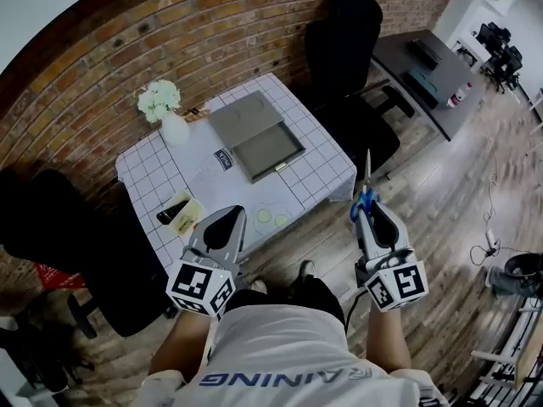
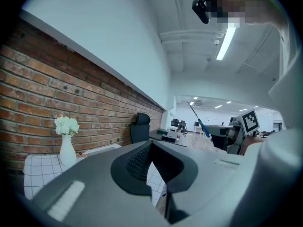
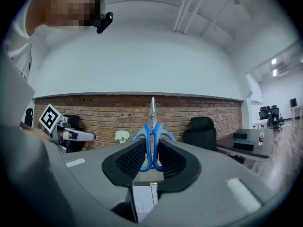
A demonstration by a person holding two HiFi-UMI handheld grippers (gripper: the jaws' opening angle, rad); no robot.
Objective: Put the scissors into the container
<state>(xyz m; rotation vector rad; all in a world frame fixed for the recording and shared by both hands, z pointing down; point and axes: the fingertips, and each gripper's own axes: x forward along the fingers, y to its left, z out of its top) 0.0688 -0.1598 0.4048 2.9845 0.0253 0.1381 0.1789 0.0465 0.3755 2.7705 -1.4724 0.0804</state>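
My right gripper (image 1: pixel 367 217) (image 3: pixel 151 144) is shut on the blue handles of the scissors (image 1: pixel 366 192) (image 3: pixel 152 135), and their steel blades point up and away from me. It hangs off the table's right front corner. The container (image 1: pixel 270 153), a shallow grey tray with its lid laid open behind it, sits mid-table on the white grid cloth. My left gripper (image 1: pixel 234 219) (image 2: pixel 151 144) hovers over the table's near edge, its fingertips together and nothing between them. In the left gripper view, the scissors (image 2: pixel 200 122) show at the far right.
A white vase of flowers (image 1: pixel 166 113) stands at the table's back left. A black item on a yellow pad (image 1: pixel 178 209) and two pale discs (image 1: pixel 272 218) lie near the front edge. Black office chairs (image 1: pixel 346 75) flank the table (image 1: pixel 322 172), with a desk (image 1: pixel 424 75) beyond.
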